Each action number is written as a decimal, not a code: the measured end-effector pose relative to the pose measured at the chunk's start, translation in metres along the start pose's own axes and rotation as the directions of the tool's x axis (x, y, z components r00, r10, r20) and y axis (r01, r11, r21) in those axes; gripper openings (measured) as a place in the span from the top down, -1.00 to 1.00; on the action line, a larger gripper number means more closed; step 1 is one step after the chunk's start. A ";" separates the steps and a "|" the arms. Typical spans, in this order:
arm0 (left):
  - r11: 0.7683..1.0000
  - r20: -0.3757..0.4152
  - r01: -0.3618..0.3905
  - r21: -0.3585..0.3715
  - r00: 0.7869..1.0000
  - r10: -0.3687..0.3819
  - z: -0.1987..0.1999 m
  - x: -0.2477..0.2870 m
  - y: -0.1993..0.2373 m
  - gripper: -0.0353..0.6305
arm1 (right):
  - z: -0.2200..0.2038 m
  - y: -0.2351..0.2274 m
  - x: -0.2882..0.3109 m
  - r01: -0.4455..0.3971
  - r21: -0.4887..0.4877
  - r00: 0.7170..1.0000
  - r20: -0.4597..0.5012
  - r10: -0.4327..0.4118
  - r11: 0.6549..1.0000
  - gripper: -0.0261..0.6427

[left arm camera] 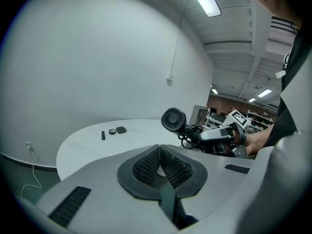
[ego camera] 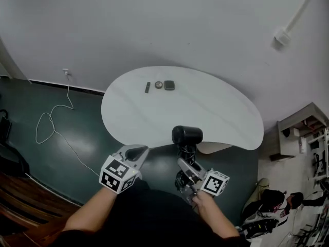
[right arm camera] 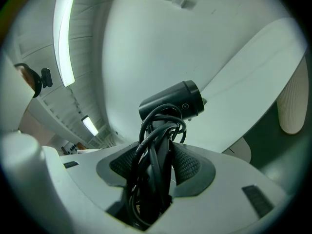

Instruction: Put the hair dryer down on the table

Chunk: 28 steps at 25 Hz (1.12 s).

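Lower centre of head view: right gripper (ego camera: 187, 169) clamped on hair dryer (ego camera: 186, 136), cord (right arm camera: 156, 145) bundled between jaws; dryer upright, in air at near edge of table (ego camera: 144, 117). Left gripper (ego camera: 134, 152) pinched together, empty. Step, likely: bringing dryer over table. Next: get over tabletop, lower, then release.

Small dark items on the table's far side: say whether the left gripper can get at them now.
Probably yes: only bare tabletop lies between the left gripper and the items. It hangs at the near edge, fingers shut, a long reach.
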<state>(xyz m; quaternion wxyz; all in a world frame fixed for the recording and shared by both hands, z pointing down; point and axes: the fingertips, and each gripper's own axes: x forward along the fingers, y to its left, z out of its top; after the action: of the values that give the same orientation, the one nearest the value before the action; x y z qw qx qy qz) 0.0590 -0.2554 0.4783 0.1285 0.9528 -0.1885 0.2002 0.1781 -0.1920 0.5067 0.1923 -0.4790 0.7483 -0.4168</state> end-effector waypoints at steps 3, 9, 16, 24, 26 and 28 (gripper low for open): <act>1.000 -0.010 0.015 -0.002 1.000 -0.015 0.006 0.005 0.036 0.84 | 0.007 -0.003 0.034 0.030 -0.001 1.000 0.008 -0.030 1.000 0.33; 0.998 -0.029 0.066 0.008 0.997 -0.066 0.005 0.012 0.084 0.84 | 0.014 -0.005 0.083 0.057 -0.002 0.998 0.033 -0.057 0.998 0.33; 0.997 -0.029 0.080 -0.003 0.996 -0.080 0.005 0.016 0.111 0.84 | 0.013 -0.012 0.104 0.103 -0.007 0.995 0.015 -0.102 0.995 0.33; 0.998 -0.028 0.026 -0.055 0.999 -0.028 0.001 0.020 0.128 0.84 | 0.029 -0.039 0.127 0.155 -0.012 0.987 -0.031 -0.155 0.988 0.33; 0.998 -0.022 0.016 -0.067 1.000 -0.017 0.003 0.024 0.129 0.84 | 0.036 -0.050 0.131 0.184 -0.051 0.981 -0.060 -0.187 0.982 0.33; 0.997 -0.014 0.001 -0.071 1.000 -0.002 0.006 0.029 0.130 0.84 | 0.042 -0.063 0.138 0.202 -0.096 0.974 -0.085 -0.210 0.975 0.33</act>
<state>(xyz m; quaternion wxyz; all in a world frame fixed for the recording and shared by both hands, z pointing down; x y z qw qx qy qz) 0.0318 -0.3826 0.5075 0.1639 0.9464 -0.1937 0.2001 0.1778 -0.3439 0.5487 0.0912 -0.5416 0.7202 -0.4238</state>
